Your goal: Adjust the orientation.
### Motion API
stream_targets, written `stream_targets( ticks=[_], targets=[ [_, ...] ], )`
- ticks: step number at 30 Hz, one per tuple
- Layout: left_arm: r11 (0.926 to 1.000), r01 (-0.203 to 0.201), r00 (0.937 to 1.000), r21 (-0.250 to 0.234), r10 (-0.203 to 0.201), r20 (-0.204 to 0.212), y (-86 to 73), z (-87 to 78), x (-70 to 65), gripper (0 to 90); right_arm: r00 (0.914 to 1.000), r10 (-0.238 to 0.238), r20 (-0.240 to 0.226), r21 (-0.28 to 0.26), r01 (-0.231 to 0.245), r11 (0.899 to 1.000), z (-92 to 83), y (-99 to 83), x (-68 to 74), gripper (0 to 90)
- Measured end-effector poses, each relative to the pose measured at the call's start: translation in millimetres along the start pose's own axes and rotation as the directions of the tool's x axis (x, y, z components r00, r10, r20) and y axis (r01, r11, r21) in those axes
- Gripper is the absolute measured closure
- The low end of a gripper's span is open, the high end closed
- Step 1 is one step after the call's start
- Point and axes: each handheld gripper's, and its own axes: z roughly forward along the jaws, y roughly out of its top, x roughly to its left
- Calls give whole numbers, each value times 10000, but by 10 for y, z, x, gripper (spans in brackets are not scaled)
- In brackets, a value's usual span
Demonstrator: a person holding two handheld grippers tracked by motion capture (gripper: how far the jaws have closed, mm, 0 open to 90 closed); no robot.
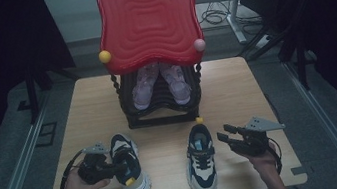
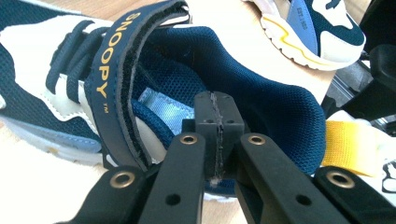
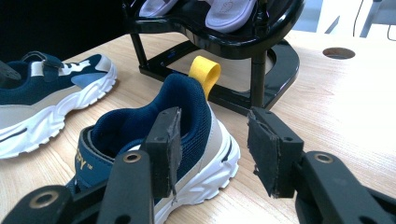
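Standing at 12 o'clock on one wooden table is one black shoe rack under a red tray, holding two lilac shoes. Nearer, two navy-white sneakers sit well apart: left sneaker at 7 o'clock, right sneaker at 5. Left gripper is pressed together at the left sneaker's collar, pinch unclear; right gripper is spread, one jaw over the right sneaker's heel.

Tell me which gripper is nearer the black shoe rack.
Right, narrowly. The right gripper sits just off the black shoe rack's front right corner. The left gripper, shut inside the left shoe, lies farther toward the table's near edge.
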Motion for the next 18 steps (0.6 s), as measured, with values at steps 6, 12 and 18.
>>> stream_targets(
  ticks=[6,12,18],
  targets=[
    [10000,-32,10000,-28,32,-10,10,-10,-11,897,10000,-36,-11,51,37,10000,17,-7,4,544],
    [10000,-76,10000,-63,75,-29,34,15,-18,897,10000,-22,24,5,22,10000,8,-8,-9,544],
    [9987,7,10000,-500,-11,-88,24,-23,-30,894,10000,-34,26,-15,34,10000,11,-7,-3,544]
  ],
)
